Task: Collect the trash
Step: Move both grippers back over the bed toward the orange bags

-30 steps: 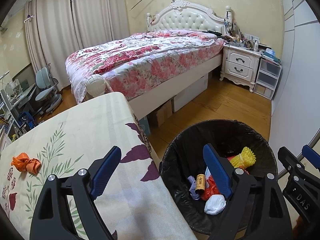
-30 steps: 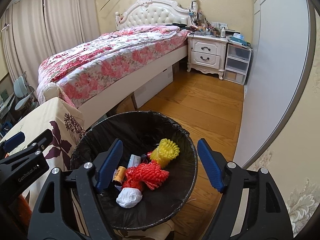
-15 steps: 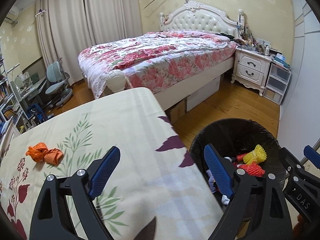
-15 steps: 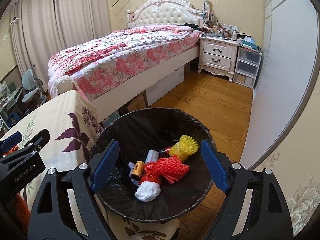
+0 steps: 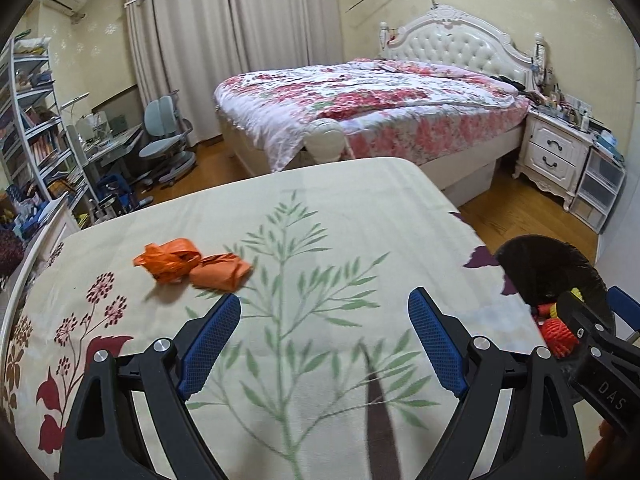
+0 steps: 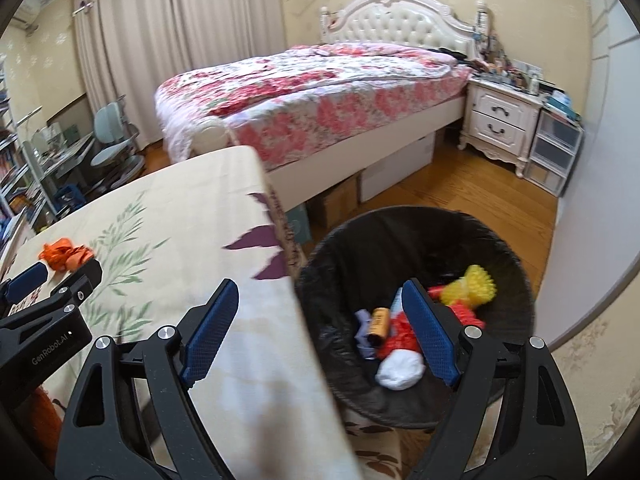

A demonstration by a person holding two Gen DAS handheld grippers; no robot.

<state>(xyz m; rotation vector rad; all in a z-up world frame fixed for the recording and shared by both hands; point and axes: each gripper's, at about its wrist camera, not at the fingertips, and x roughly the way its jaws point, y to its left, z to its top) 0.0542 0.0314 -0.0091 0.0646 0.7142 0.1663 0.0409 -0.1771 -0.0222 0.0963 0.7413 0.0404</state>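
Crumpled orange trash (image 5: 192, 265) lies on the floral-cloth table (image 5: 360, 232), far left of my open, empty left gripper (image 5: 324, 344). It also shows in the right wrist view (image 6: 66, 255). A black-lined trash bin (image 6: 416, 248) stands on the floor right of the table, holding red and yellow netting (image 6: 472, 288), a white wad (image 6: 400, 372) and a small brown bottle (image 6: 379, 322). My right gripper (image 6: 320, 332) is open and empty, straddling the table edge and the bin rim. The bin shows partly in the left wrist view (image 5: 548, 272).
A bed with floral cover (image 5: 372, 108) stands behind the table. A white nightstand (image 5: 556, 152) and plastic drawers (image 5: 600, 188) are at far right. Desk chair (image 5: 164, 144) and shelves (image 5: 28, 120) are at left. Boxes (image 6: 336, 204) sit under the bed.
Both grippers have swung left from over the bin toward the table. The orange trash has come nearer the middle of the left view. Both stay open.
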